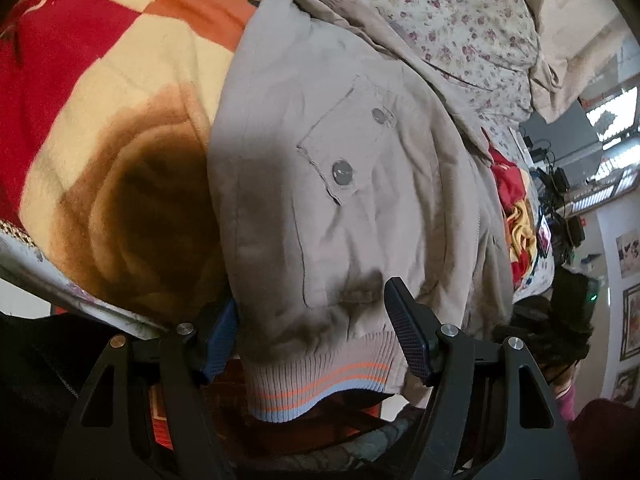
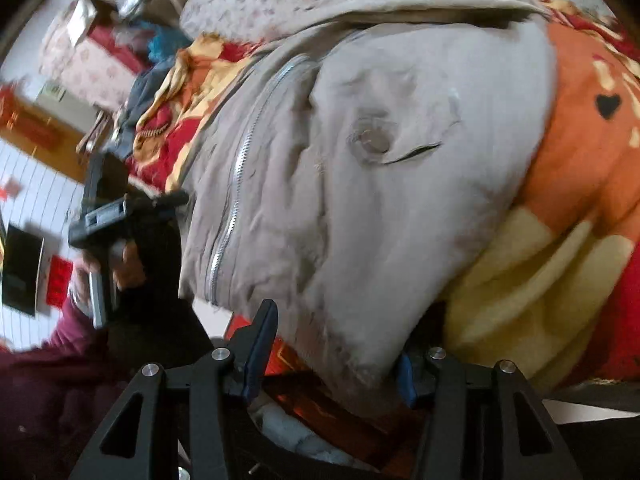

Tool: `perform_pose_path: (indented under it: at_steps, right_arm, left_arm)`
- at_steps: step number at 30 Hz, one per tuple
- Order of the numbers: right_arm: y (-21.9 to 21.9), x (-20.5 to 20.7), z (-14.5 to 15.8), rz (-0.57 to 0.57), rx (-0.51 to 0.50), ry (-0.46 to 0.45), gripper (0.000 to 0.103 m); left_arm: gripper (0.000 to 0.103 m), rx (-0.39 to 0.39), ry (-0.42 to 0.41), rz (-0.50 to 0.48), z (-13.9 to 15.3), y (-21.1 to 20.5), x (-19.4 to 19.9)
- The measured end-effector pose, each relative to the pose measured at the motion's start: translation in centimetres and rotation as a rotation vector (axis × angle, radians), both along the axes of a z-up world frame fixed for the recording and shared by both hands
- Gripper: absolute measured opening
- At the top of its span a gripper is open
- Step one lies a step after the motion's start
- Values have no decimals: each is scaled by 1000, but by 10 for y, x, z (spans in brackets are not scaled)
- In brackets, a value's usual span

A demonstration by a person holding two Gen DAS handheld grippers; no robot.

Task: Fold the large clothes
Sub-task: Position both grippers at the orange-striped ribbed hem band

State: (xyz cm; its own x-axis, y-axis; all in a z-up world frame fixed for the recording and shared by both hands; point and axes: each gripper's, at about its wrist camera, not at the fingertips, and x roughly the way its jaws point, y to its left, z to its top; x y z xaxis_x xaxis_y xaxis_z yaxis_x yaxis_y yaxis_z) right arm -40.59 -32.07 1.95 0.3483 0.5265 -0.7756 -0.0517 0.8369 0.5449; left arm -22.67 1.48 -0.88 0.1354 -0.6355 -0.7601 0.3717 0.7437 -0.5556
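A beige jacket (image 1: 332, 184) with a buttoned chest pocket and a ribbed hem striped orange and blue lies on a blanket-covered bed. My left gripper (image 1: 316, 328) is open, its fingers on either side of the hem corner that hangs over the bed edge. In the right wrist view the jacket (image 2: 380, 184) shows its zipper (image 2: 236, 184) and another pocket. My right gripper (image 2: 336, 344) is open around the other hem corner. The left gripper's handle (image 2: 108, 232), held by a hand, shows at the left of that view.
The bed carries a red, orange and cream blanket (image 1: 104, 128) and a floral sheet (image 1: 460, 20) beyond the jacket. Crumpled cloth (image 2: 172, 92) lies past the zipper side. A tiled floor (image 2: 24, 184) is off the bed's edge.
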Motion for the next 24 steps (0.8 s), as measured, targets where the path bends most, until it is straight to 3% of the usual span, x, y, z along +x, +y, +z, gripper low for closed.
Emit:
perform_pose_path:
  at_steps: [5,8,12,15,18,24]
  right_arm:
    - [-7,-2,18,-22,160,-85,51]
    - [10,-1,18,20,54,-55,51]
    - [26,-6,51,87,-30,-142,51]
    - [33,-10,55,126,-78,-143,52]
    - [42,-7,46,153,-112,-134,52]
    - [28,8,1,66,-60,-18,52]
  left_arm:
    - [69,-26,-8,-6,3,0,-2]
    - [69,-70,-2,25,5,6,-1]
    - [68,-56,-6,32,4,5,0]
    - [69,-55,-10,28,5,4,0]
    - [68,-51,-4,31,3,3,1]
    - [69,-15,3,21,-1,0,2]
